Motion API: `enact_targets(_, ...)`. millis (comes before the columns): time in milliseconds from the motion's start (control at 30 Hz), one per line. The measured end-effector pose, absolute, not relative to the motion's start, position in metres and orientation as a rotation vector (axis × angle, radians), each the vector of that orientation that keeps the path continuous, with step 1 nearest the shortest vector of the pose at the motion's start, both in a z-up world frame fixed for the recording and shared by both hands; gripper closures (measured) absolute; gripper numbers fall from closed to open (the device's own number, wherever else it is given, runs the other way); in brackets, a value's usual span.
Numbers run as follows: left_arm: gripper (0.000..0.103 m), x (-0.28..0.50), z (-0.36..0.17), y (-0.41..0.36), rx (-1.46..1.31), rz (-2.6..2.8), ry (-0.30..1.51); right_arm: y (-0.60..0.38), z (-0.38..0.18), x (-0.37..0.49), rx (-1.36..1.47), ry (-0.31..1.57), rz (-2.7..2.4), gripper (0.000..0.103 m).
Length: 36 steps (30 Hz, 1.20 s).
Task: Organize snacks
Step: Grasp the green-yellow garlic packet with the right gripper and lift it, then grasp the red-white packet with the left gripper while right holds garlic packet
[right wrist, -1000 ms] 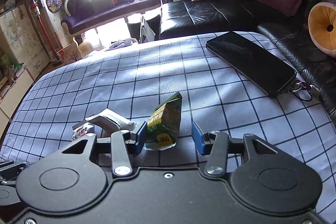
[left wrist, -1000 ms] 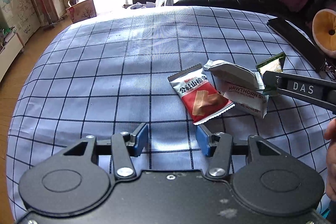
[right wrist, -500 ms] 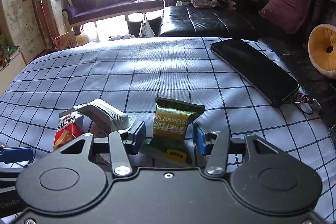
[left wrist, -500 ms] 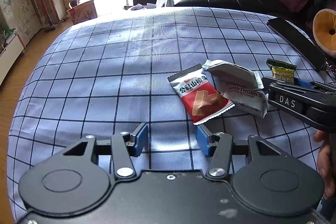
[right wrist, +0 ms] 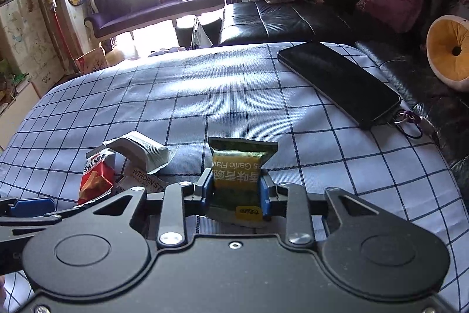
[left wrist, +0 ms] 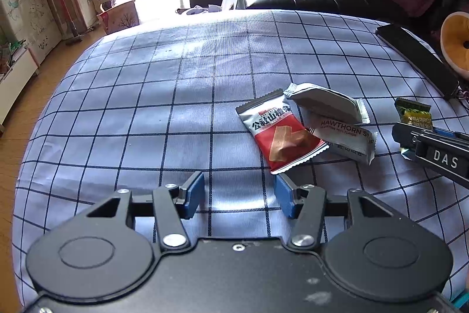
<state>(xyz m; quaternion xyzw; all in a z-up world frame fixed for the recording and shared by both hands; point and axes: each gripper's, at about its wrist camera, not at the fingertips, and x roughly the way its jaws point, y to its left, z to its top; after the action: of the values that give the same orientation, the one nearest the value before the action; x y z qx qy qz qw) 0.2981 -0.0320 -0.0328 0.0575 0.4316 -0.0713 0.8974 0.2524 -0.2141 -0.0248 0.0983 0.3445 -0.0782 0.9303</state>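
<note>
Right wrist view: green snack packet (right wrist: 238, 170) sits between the closing right tool (right wrist: 236, 189), blue pads touching both its sides, on the checked bench (right wrist: 234, 96). Left of it lie a red packet (left wrist: 281, 134) and two white packets (left wrist: 328, 104). Left tool (left wrist: 239, 195) hangs part-open, empty. Far right lies a phone (right wrist: 340, 81).

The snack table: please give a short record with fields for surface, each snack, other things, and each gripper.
surface: checked blue cloth
green packet: between the blue pads of the right gripper, whose jaws are closing and touch both its sides
red packet: flat on the cloth, overlapping the white hawthorn packet
grey packet: lying on top of the hawthorn packet
phone: at the far right edge, screen dark
left gripper: open, nothing between its pads, just short of the red packet
</note>
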Motion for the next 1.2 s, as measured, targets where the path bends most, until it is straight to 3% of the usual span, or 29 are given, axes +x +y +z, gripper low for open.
enact_targets(800,0.051,0.265,-0.003,-0.016,0.053,-0.137,0.905,-0.217,0.0,0.176,0.231,0.696,-0.135,0.063)
enact_targets(1200,0.051,0.299,0.013,-0.036,0.047,-0.162,0.889,-0.222,-0.008,0.169,0.262,0.707,-0.111,0.063)
